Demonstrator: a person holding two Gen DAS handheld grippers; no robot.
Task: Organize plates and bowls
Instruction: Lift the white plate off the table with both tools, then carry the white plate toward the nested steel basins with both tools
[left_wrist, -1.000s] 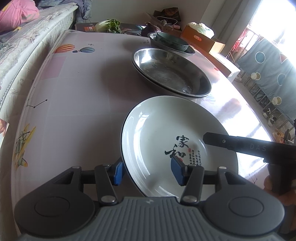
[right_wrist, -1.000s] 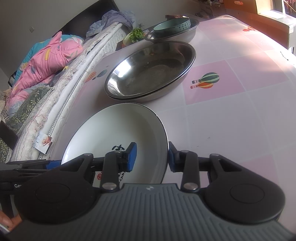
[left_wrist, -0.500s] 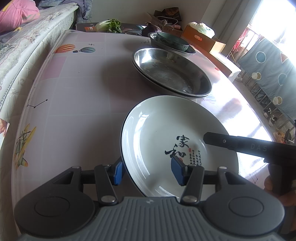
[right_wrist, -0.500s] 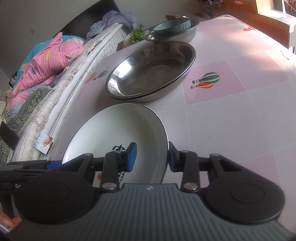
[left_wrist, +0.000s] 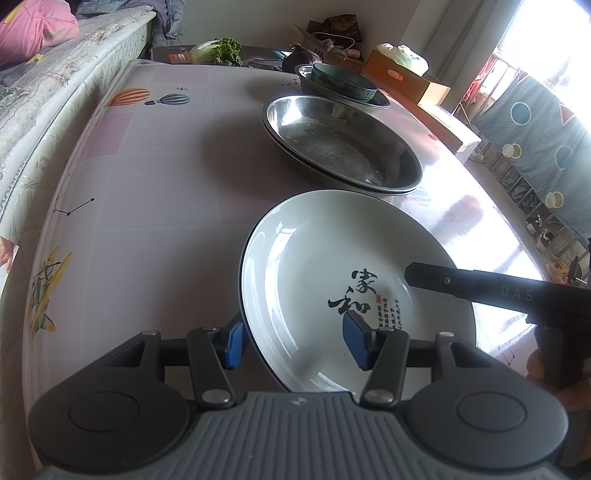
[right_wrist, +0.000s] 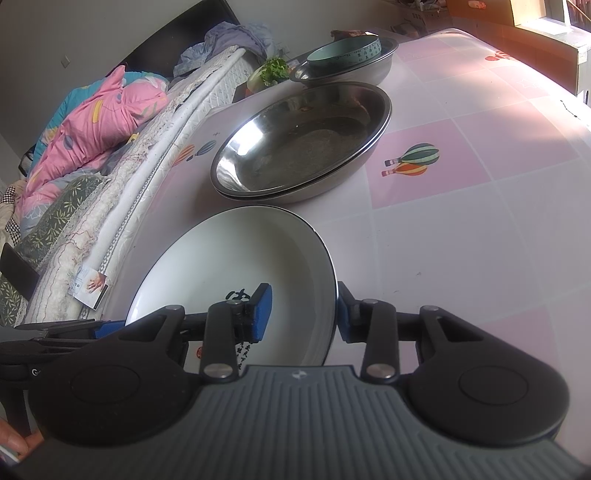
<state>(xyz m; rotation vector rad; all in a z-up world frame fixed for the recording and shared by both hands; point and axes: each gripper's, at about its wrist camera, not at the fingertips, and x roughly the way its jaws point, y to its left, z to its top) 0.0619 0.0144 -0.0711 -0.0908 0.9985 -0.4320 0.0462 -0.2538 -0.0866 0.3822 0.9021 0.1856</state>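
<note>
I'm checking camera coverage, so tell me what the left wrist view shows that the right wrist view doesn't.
Only the left wrist view shows the cardboard box and the blue patterned curtain beyond the table's far side. Only the right wrist view shows the pink quilt on the bed. Both show the white plate with each gripper's jaws open astride its rim, left gripper and right gripper, the stacked steel basins, and the teal bowl in its steel bowl.
</note>
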